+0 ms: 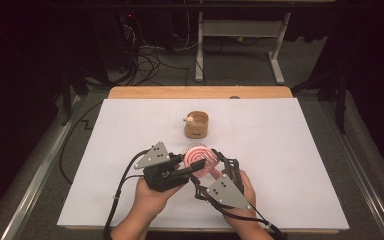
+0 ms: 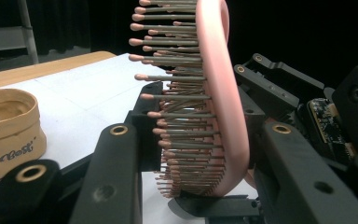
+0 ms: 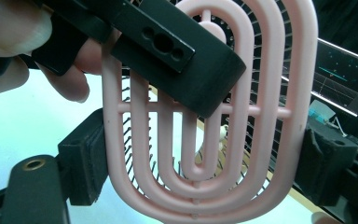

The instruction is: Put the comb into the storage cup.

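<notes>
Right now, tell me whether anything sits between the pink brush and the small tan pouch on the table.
Nothing visible does. The pink brush is held above the white table by both the left gripper and the right gripper, and the tan pouch stands just beyond it, with bare surface between them.
</notes>
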The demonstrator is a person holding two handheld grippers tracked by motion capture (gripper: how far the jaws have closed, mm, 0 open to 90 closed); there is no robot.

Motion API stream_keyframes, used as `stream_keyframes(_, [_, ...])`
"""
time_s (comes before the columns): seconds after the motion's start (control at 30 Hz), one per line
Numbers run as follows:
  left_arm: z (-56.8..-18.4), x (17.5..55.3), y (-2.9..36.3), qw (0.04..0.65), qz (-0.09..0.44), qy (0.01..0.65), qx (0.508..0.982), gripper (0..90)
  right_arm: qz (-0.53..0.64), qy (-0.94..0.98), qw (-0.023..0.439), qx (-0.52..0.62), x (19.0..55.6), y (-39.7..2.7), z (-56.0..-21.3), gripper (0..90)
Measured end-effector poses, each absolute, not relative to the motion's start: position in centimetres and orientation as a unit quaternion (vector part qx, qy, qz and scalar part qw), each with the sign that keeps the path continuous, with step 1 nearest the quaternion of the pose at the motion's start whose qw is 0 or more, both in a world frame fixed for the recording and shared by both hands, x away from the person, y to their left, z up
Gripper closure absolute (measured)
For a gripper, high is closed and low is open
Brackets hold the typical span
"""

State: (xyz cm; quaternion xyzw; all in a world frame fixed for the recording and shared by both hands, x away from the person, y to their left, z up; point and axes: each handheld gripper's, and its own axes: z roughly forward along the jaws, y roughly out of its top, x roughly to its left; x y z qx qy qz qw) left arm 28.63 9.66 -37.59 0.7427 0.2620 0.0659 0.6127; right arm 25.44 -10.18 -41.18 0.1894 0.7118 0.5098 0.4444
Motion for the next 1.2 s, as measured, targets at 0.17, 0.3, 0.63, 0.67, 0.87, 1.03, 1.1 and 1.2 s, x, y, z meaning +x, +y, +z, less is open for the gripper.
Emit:
stream_keyframes(0.17, [-37.5, 28.6, 9.7, 0.614, 0.067, 0.261, 0.742, 62.4, 0.511, 0.713, 0.441, 0.191, 25.5, -10.2, -41.1, 19.6])
stream_keyframes(0.3, [-37.3, 28.5, 9.8, 0.615, 0.071, 0.259, 0.741, 62.4, 0.514, 0.715, 0.435, 0.19, 25.5, -10.1, -41.0, 19.1])
stream_keyframes(0.63, [-36.9, 28.3, 10.1, 0.619, 0.081, 0.257, 0.738, 62.9, 0.517, 0.723, 0.415, 0.194, 25.7, -10.1, -41.0, 15.4])
stream_keyframes(0.67, [-36.9, 28.3, 10.1, 0.618, 0.083, 0.256, 0.738, 62.9, 0.518, 0.724, 0.412, 0.196, 25.7, -10.1, -41.0, 15.0])
stream_keyframes(0.87, [-36.8, 28.3, 10.2, 0.62, 0.086, 0.256, 0.737, 63.0, 0.521, 0.727, 0.4, 0.202, 26.0, -10.1, -40.9, 10.5])
stream_keyframes(1.03, [-36.7, 28.3, 10.5, 0.622, 0.089, 0.259, 0.733, 63.2, 0.526, 0.728, 0.387, 0.207, 26.1, -10.2, -40.9, 5.2])
stream_keyframes(1.1, [-36.6, 28.3, 10.7, 0.623, 0.091, 0.26, 0.732, 63.2, 0.527, 0.73, 0.38, 0.211, 26.3, -10.1, -41.0, 1.5])
stream_keyframes(1.2, [-36.6, 28.3, 10.8, 0.624, 0.092, 0.261, 0.731, 63.3, 0.53, 0.733, 0.369, 0.216, 26.4, -10.1, -41.1, 0.4])
